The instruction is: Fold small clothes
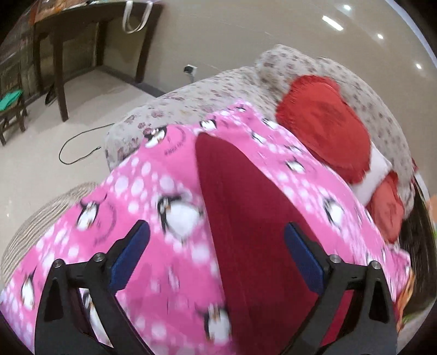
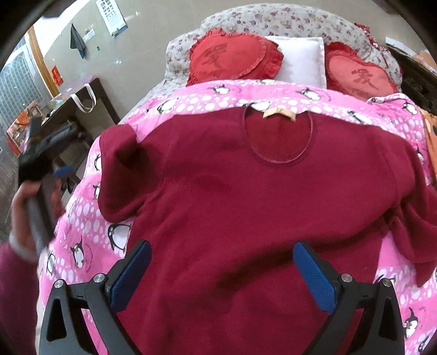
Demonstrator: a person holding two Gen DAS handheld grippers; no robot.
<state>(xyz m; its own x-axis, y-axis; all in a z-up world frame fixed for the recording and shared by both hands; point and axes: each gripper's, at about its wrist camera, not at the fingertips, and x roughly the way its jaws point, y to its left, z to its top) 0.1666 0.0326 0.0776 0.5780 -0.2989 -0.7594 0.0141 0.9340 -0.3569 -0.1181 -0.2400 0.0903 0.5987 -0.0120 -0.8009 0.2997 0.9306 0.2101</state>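
While both claws hang empty, notes below, all placed relative to the maroon sweatshirt.

Sweatshirt: maroon sweatshirt (image 2: 245,196) lies front-up, spread on the pink penguin blanket (image 2: 191,103), neckline (image 2: 278,136) at its far end, hem nearest the right camera.
Sleeves: the one on the left of the right view (image 2: 120,174) is already bent in against the body; the opposite sleeve (image 2: 415,218) is bunched off the other side.
Right gripper (image 2: 222,275): jaws spread wide, holding nothing, hovering over the hem end.
Left gripper (image 1: 217,254): jaws spread wide, empty, beside the sweatshirt's edge; frame is motion-blurred.
Left hand (image 2: 24,207): off that edge, wrapped round the handle.
Step, my read: sleeve fold-in. Flatten the bunched sleeve first, pinch at cuff and shoulder seam, lay it straight across the chest, then match the other.
Risk: fleece blanket may lift with the pinch; take one layer only.
Writing: tan neck tag (image 2: 278,112), no text legible. Red heart cushions (image 2: 232,58) beyond the neckline each carry one Chinese character, unclear. Wall chart (image 2: 112,16) beyond them, too small.
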